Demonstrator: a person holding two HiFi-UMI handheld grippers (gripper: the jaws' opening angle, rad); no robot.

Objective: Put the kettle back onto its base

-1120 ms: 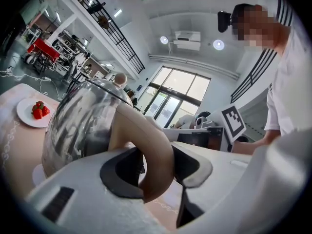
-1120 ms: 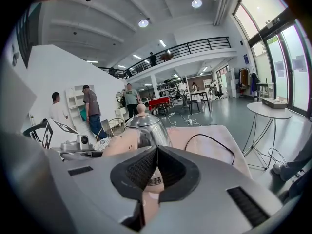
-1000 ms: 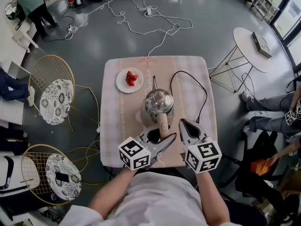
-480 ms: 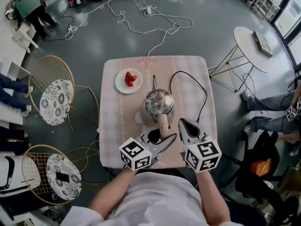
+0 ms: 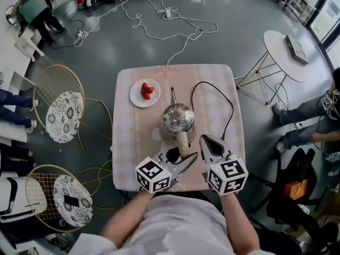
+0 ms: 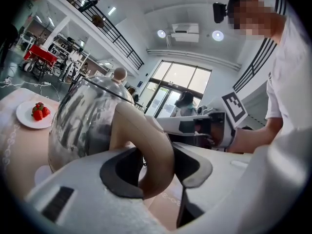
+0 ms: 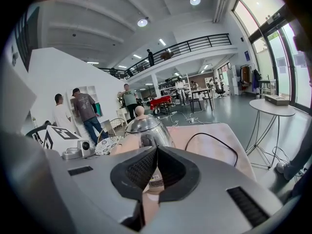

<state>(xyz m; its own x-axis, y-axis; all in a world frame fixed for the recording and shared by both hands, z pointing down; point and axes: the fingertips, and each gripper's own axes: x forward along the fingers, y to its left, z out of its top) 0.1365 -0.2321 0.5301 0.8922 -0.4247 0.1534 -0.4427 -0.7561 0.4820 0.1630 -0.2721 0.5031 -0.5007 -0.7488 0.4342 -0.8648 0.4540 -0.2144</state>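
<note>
Almost nothing has changed: the kettle [image 5: 178, 120] has only nudged, mid-bench [image 5: 212, 78], over the pale base [image 5: 156, 134] that peeks out on its left. Left hand-held gripper [image 6: 151, 169] stays clamped on the handle [image 5: 183, 141]. Right hand-held gripper [image 7: 155, 165] is closed on nothing, just beside it. Likely seating now, but I can't tell if it's fully down.

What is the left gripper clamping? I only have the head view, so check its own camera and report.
Observer: The left gripper view shows the left gripper shut on the beige handle of the kettle, one pad on each side.
Operator: Now report the right jaws.
Observer: The right gripper is shut with its tips touching and nothing between them; the kettle stands beyond them, untouched.
</note>
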